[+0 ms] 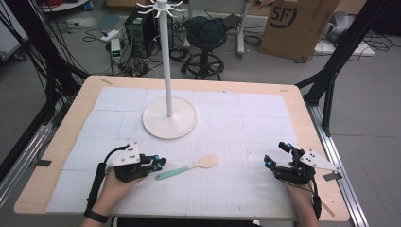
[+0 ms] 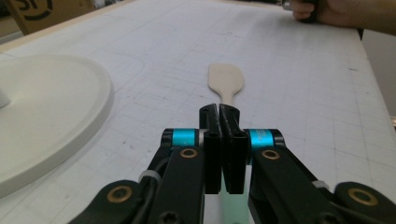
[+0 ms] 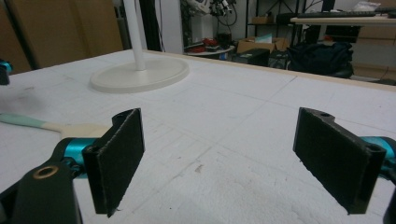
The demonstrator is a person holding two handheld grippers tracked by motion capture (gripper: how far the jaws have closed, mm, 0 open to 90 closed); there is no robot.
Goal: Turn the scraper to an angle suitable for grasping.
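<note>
A spatula with a pale wooden blade and a mint-green handle lies flat on the white gridded mat. My left gripper rests at the handle's end with its jaws pressed together. In the left gripper view, the left gripper hangs shut just over the handle, and the spatula's blade points away ahead. My right gripper sits at the right of the mat, well clear of the blade. In the right gripper view, the right gripper stands wide open and empty, with the spatula off to its left.
A white hook stand with a round base and a tall pole stands at the mat's far middle; its base lies close to the left gripper. The other hand shows far off. Chair, boxes and cables stand beyond the table.
</note>
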